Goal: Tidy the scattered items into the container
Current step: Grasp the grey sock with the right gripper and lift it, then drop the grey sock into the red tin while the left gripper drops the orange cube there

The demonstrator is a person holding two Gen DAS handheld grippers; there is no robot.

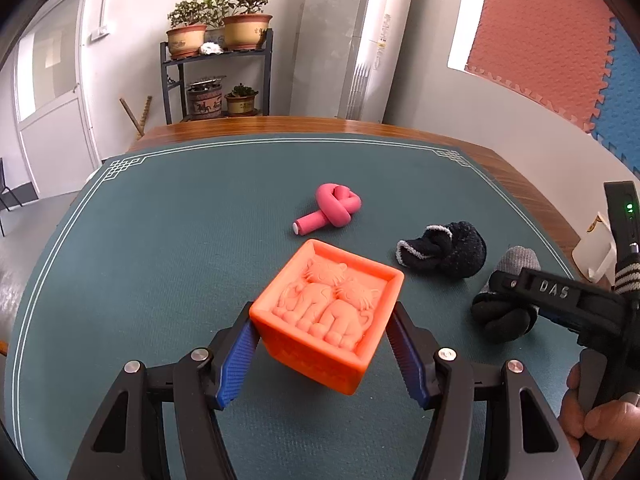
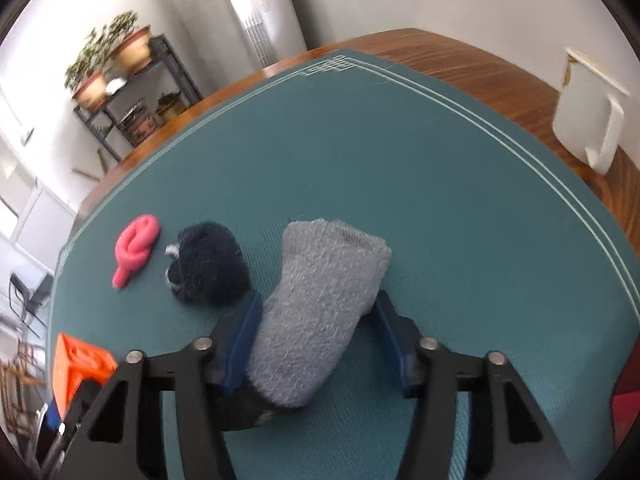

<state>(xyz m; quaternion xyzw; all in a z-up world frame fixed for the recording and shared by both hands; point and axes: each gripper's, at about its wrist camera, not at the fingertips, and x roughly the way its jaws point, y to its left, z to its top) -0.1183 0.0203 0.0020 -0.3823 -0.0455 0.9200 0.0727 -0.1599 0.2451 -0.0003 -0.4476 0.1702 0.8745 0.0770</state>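
1. Left gripper (image 1: pixel 324 344), angled down toward the mat: blue pads clamp both sides of an orange cube (image 1: pixel 328 320), a moulded block with two lions in relief on its top face. The cube is tilted and held above the green mat (image 1: pixel 160 240).
2. Right gripper (image 2: pixel 316 328), pitched steeply down: a grey sock (image 2: pixel 320 304) lies between its blue pads, the left pad against the sock; whether the right pad touches cannot be told. A person's hand (image 1: pixel 596 416) holds this gripper's handle.
3. On the mat, beside the grey sock: a balled black sock (image 2: pixel 212 268) with white trim; past it, a knotted pink tube (image 2: pixel 136 248).
4. A white mug (image 2: pixel 588 120) stands on the wooden table edge (image 2: pixel 480 72), off the mat; its inside is not visible.
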